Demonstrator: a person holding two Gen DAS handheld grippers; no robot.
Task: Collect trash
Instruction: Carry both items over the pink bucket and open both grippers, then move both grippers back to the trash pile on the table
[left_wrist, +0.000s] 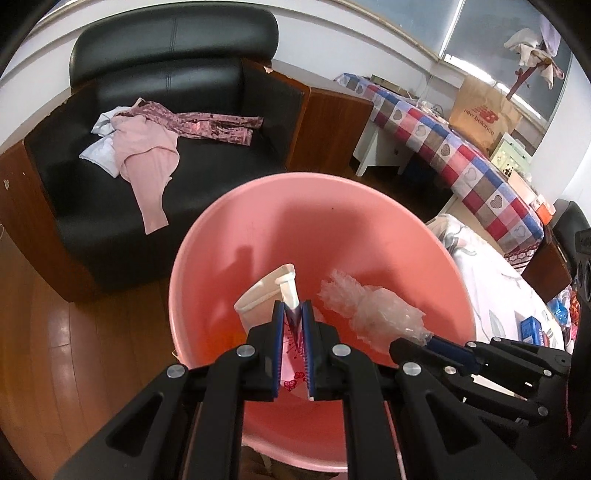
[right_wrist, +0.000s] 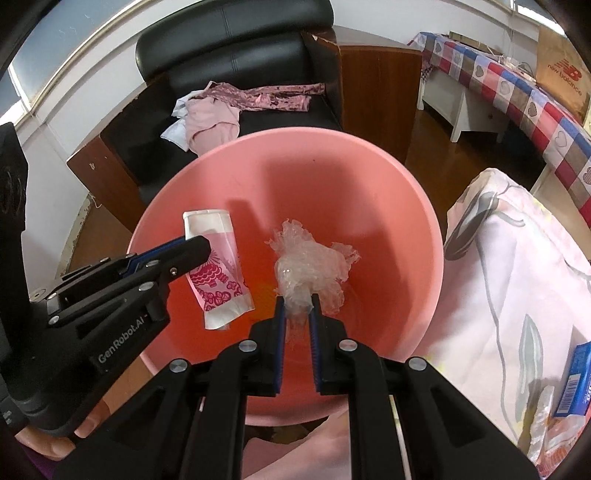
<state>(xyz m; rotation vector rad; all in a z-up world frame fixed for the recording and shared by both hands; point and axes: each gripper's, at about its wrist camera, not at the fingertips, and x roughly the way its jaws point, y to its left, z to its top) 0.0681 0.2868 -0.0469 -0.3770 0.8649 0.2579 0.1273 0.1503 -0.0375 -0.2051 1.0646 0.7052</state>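
Note:
A pink plastic basin (left_wrist: 369, 206) (right_wrist: 388, 184) sits below both grippers. My left gripper (left_wrist: 294, 308) (right_wrist: 201, 245) is shut on a white and pink printed wrapper (left_wrist: 264, 295) (right_wrist: 218, 273), which hangs over the basin's left side. My right gripper (right_wrist: 298, 303) (left_wrist: 428, 338) is shut on a crumpled clear plastic wad (right_wrist: 314, 262) (left_wrist: 373, 310), held over the basin's middle. Both pieces hang inside the rim; I cannot tell whether they touch the bottom.
A black leather armchair (left_wrist: 155, 92) with pink clothes (left_wrist: 147, 162) stands behind the basin on the wooden floor (left_wrist: 48, 325). A bed with a floral sheet (right_wrist: 517, 280) lies at right, with a blue box (right_wrist: 576, 380) on it. A checked-cloth table (left_wrist: 461, 155) stands beyond.

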